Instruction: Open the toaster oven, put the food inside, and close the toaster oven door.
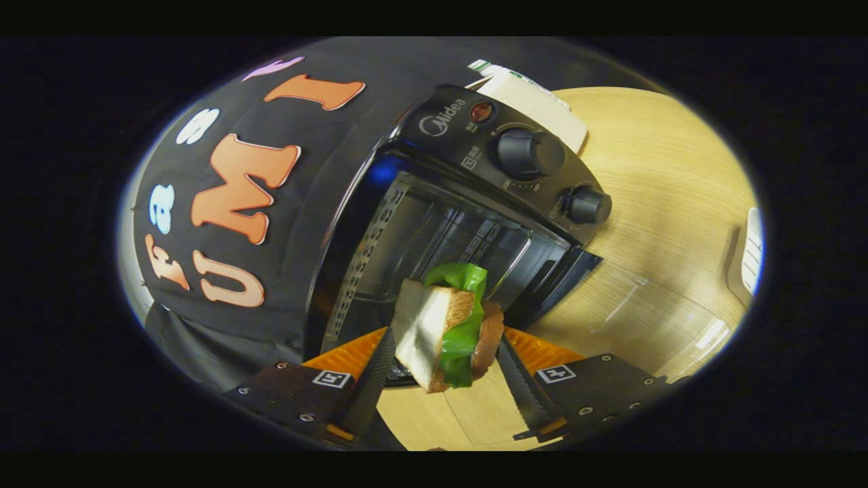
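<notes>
1. toaster oven (434, 224) stands on the wooden table (664, 224), its glass door (610, 298) swung down open in front of its cavity.
2. sandwich (447, 332), bread with green lettuce, sits just before the toaster oven's open mouth, lifted off the table.
3. gripper (444, 366) is clamped on the sandwich, one finger pressing each side.
4. two knobs (529, 152) sit on the toaster oven's control panel, beside the cavity.

Tongs-mounted fisheye faces the open toaster oven (468, 203) — close, tilted.
</notes>
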{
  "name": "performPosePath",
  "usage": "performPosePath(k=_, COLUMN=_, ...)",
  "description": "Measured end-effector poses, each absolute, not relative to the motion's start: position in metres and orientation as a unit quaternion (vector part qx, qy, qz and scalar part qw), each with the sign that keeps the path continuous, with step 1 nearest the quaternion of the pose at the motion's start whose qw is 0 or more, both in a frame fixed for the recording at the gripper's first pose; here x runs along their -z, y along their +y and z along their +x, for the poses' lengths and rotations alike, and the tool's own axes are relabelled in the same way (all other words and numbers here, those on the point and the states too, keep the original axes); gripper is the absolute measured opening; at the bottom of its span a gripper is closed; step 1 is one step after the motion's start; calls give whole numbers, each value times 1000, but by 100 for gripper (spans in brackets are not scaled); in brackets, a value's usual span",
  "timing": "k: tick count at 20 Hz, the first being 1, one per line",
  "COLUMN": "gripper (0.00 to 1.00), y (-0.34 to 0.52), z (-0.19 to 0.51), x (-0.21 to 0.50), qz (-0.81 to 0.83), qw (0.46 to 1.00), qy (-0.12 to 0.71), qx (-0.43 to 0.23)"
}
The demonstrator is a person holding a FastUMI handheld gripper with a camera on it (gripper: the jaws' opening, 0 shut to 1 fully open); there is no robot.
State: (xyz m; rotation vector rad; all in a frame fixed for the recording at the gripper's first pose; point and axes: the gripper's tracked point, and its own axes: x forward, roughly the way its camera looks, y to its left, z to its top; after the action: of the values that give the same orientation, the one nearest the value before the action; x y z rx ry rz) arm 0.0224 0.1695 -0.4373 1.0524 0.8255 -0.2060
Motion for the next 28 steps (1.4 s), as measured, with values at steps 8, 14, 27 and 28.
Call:
performPosePath(k=8, gripper=91, y=189, z=21, x=438, qz=424, qw=797, qy=427, qx=44)
performPosePath(k=14, gripper=96, y=181, z=4, x=436, qz=389, qw=807, qy=443, qx=18)
performPosePath(k=27, gripper=96, y=139, z=-139, x=414, qz=118, qw=845, qy=510, qx=-112)
performPosePath(k=28, gripper=97, y=139, z=-148, x=422, qz=107, qw=840, qy=518, qx=-115)
